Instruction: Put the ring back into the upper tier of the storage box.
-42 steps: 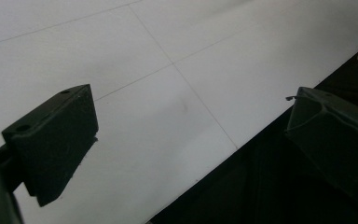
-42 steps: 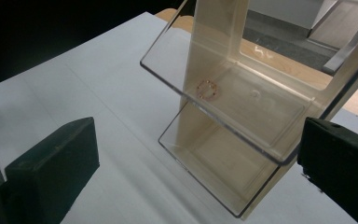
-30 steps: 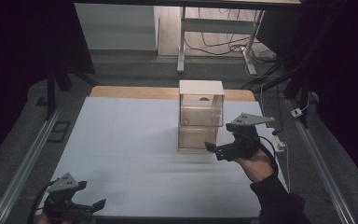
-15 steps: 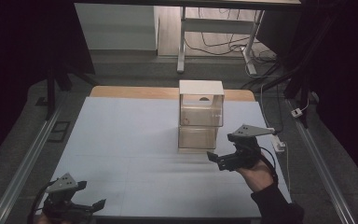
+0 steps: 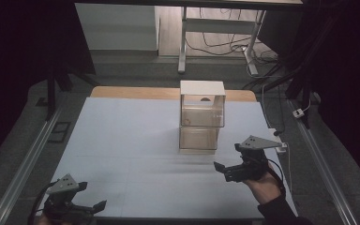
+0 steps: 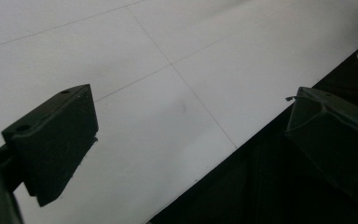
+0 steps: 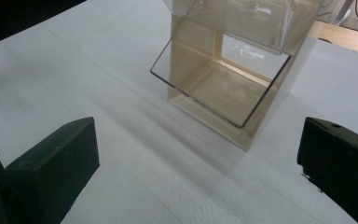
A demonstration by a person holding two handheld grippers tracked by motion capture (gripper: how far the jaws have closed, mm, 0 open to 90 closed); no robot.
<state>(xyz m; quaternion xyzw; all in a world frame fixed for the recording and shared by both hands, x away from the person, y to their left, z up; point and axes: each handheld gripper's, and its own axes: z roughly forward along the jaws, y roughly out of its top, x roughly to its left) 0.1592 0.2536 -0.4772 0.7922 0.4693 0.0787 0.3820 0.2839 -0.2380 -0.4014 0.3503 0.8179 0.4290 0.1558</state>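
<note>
Clear plastic box [image 5: 202, 118] sits near the table's [image 5: 122, 140] far edge; right gripper [image 5: 227, 169] faces it, spread, empty. Left gripper [image 5: 93, 206] spread at the near-left corner.

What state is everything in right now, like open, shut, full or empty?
Box: upright on the table, two clear compartments stacked.
Lower door: swung open, tilted outward.
Lower compartment: looks empty.
Upper compartment: door looks shut.
Left tongs: open, holding nothing, at the table's near edge.
Right tongs: open, holding nothing, short of the box.
</note>
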